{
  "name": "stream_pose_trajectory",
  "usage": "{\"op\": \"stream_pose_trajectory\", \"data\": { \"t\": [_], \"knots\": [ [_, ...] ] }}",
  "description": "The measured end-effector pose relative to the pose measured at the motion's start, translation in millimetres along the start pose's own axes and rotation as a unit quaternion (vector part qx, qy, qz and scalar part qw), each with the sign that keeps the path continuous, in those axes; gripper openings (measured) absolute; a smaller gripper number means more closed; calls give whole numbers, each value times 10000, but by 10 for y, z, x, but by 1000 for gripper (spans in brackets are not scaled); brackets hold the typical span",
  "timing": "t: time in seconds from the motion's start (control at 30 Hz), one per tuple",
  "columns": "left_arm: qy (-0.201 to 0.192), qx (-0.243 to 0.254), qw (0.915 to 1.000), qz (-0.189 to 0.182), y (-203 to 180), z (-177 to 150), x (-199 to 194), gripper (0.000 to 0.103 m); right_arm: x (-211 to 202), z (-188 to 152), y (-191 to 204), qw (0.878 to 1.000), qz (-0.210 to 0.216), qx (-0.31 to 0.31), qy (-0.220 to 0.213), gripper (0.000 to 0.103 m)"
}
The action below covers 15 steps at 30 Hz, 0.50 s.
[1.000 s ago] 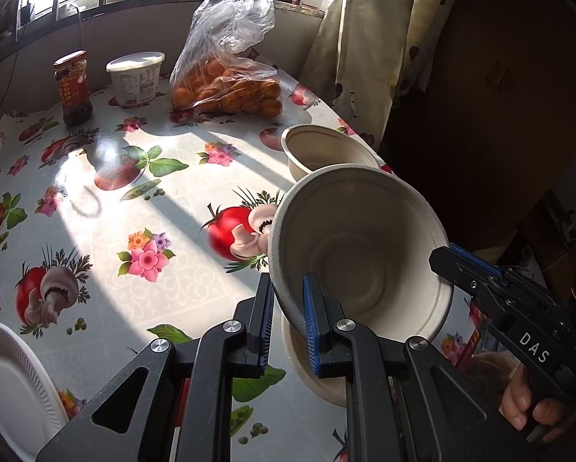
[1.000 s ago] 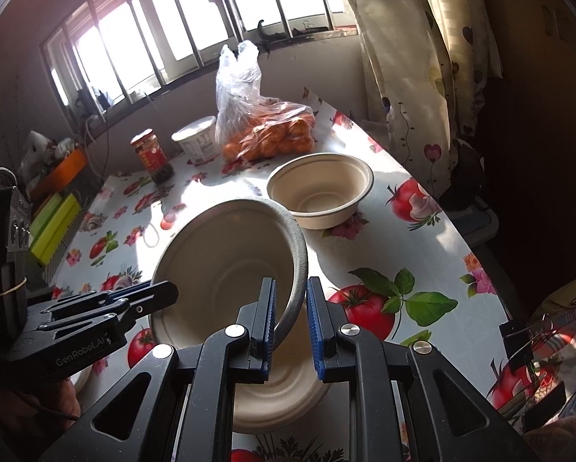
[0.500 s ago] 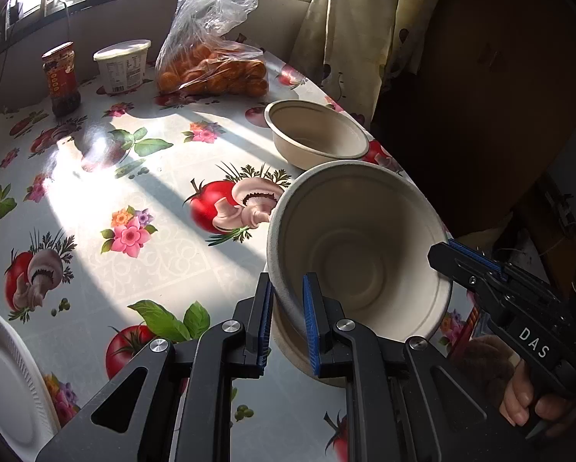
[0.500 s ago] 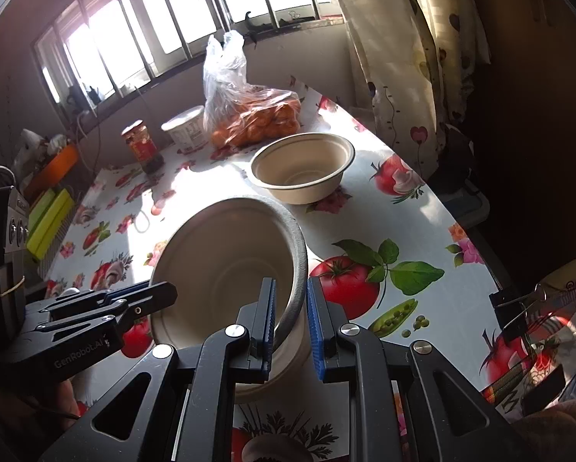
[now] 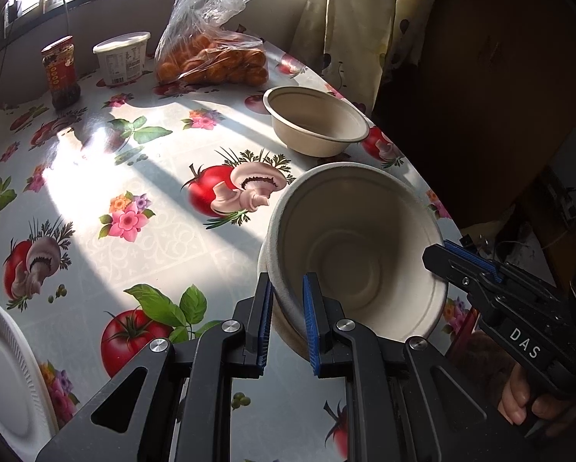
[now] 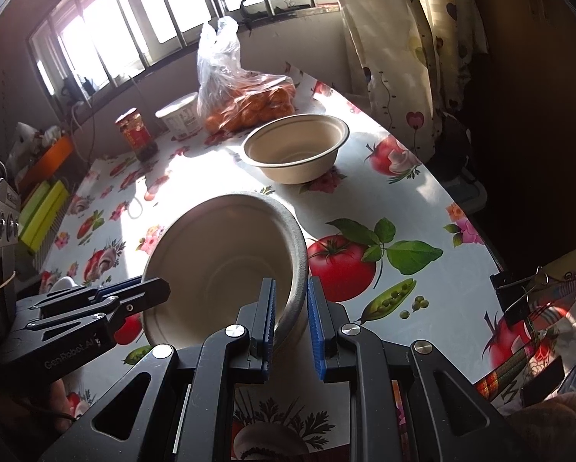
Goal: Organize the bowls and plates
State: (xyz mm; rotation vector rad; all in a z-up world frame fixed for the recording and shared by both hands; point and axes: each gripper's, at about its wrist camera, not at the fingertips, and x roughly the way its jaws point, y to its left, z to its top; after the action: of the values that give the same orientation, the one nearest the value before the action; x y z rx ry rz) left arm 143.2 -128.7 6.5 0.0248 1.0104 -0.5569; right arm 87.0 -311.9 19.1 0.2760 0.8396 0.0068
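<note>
Above the near right part of the flowered, tomato-printed oilcloth table (image 5: 95, 177), I hold a beige moulded-fibre bowl (image 5: 357, 254) tilted, its mouth turned toward me. My left gripper (image 5: 286, 319) has its jaws narrowed onto the bowl's near left rim, wall pinched between the blue pads. My right gripper (image 6: 291, 323) pinches the opposite rim the same way, so both hands carry one bowl. Under it I can make out what looks like another pale rim, but whether that is a second nested bowl I cannot tell.

A second beige fibre bowl (image 5: 317, 121) sits upright farther off on the table, near the curtain side and just before a clear plastic bag of oranges (image 5: 211, 57). A white foam plate (image 5: 7, 369) lies at the near left edge, well apart from both bowls.

I judge this to be the carrying step: bowl lifted, not yet stacked. Next I would level it, bring it over the standing bowl, centre rim above rim, lower until it nests, then ease both sets of jaws apart together so it does not tip.
</note>
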Motion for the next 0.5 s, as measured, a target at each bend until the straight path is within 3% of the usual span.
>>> {"op": "stream_pose_trajectory", "data": {
  "t": [0.5],
  "knots": [
    [77, -27, 9999, 92, -7, -1, 31, 15, 76, -33, -7, 9999, 8, 13, 122, 17]
  ]
}}
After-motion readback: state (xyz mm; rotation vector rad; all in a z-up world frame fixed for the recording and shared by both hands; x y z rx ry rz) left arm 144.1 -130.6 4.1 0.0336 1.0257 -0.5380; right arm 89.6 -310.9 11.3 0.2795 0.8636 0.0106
